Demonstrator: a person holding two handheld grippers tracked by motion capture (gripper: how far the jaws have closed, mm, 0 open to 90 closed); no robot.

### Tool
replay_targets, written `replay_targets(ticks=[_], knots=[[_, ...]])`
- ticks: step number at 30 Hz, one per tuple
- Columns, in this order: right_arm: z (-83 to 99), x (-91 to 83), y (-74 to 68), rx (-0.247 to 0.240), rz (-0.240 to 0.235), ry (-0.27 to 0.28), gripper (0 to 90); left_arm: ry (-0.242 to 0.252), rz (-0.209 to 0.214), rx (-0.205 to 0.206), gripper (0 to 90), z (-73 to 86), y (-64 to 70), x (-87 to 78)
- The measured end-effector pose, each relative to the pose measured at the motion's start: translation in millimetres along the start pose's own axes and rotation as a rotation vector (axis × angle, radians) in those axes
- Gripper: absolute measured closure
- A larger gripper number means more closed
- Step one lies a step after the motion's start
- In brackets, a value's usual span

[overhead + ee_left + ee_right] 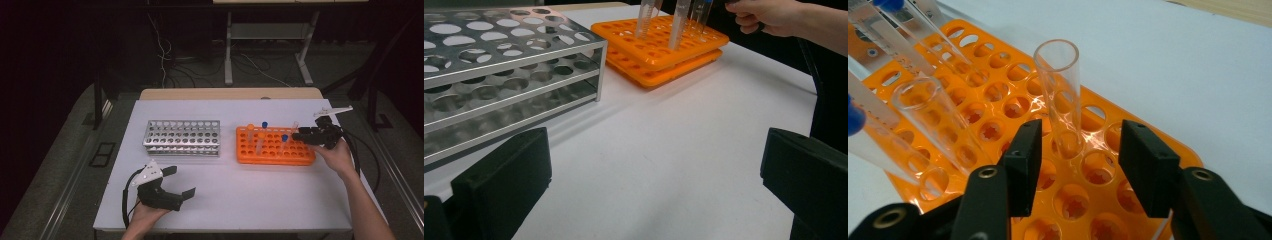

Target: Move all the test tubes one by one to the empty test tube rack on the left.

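I had the right tongs (1078, 160) released, jaws either side of an uncapped clear tube (1060, 97) standing in the orange rack (276, 149). My left tongs (180, 182) sat spread wide, empty, over the worktop (240, 190).

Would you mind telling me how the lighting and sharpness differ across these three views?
High view: the white table is brightly lit while the room behind is nearly black, and the picture is soft. Left gripper view: the metal rack shines with reflections, and the near jaws are dark and a little blurred. Right gripper view: the open glass tube is sharp, glare glints on the orange rack, and the capped tubes at the left edge blur.
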State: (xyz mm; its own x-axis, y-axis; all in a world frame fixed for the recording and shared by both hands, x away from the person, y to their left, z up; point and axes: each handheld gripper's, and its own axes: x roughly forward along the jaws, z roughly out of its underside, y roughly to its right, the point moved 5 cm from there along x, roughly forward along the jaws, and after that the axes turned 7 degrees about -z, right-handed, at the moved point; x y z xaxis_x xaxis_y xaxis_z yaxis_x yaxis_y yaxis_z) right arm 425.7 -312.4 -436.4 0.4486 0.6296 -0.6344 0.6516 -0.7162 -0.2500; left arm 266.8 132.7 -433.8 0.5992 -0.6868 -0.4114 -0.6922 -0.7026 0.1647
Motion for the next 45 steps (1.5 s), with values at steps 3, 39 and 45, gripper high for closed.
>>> replay_targets(ticks=[3,39,45], knots=[[0.1,3.9,-0.2,-0.008,-0.003,-0.003,56.3,0.000,-0.001,-0.002,0.0,0.0,-0.3,0.0],[-38.3,-29.9,-23.6,-0.111,0.028,-0.030,75.0,0.002,0.006,-0.020,0.0,-2.2,-0.4,-1.5],[-53.7,-52.9,-36.9,-0.128,0.004,-0.017,75.0,-0.016,0.016,-0.013,0.0,-5.7,0.3,-1.5]])
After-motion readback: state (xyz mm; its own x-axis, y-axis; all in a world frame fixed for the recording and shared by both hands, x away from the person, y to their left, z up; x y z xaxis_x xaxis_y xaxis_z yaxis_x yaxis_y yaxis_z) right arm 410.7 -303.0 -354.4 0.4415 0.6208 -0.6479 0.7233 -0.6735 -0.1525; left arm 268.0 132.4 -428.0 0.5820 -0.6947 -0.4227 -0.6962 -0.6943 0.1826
